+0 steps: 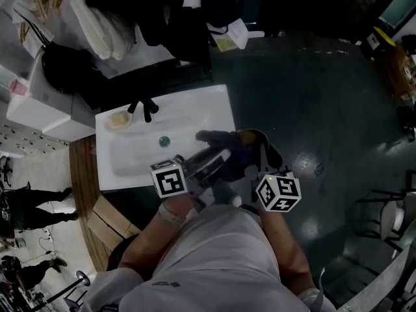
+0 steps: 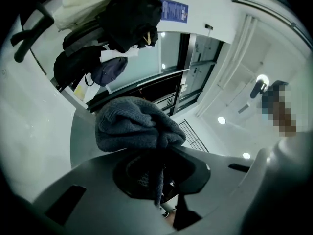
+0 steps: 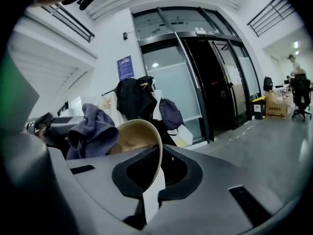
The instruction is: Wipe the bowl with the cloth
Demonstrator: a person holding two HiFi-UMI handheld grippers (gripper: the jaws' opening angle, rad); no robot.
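Currently both grippers are held up just beside the sink [image 1: 130,164], not over any counter. L gripper [image 2: 157,173] is clamped tight on a thin fold of the cloth [image 2: 132,124], w/ the rest bunched in a wad past the jaws. R gripper [image 3: 149,180] is pinched on the rim of the bowl [image 3: 134,138]. The bowl is tipped on its side w/ its mouth toward the cloth. In the right gripper view the wad sits at the bowl's mouth, touching or v. close. Can't tell if it's pressing on the inside.

The wipe itself looks to be the step in hand, prob. early on. To do it well:
- Hold the R grip firm, since a rim pinch lets the bowl twist under a push.
- Press the wad square onto the inner wall & sweep round the curve.
- Turn the bowl a bit to reach the patch near the R jaws.
- Use light pressure, as only a thin bit of cloth is gripped & it could pull free.
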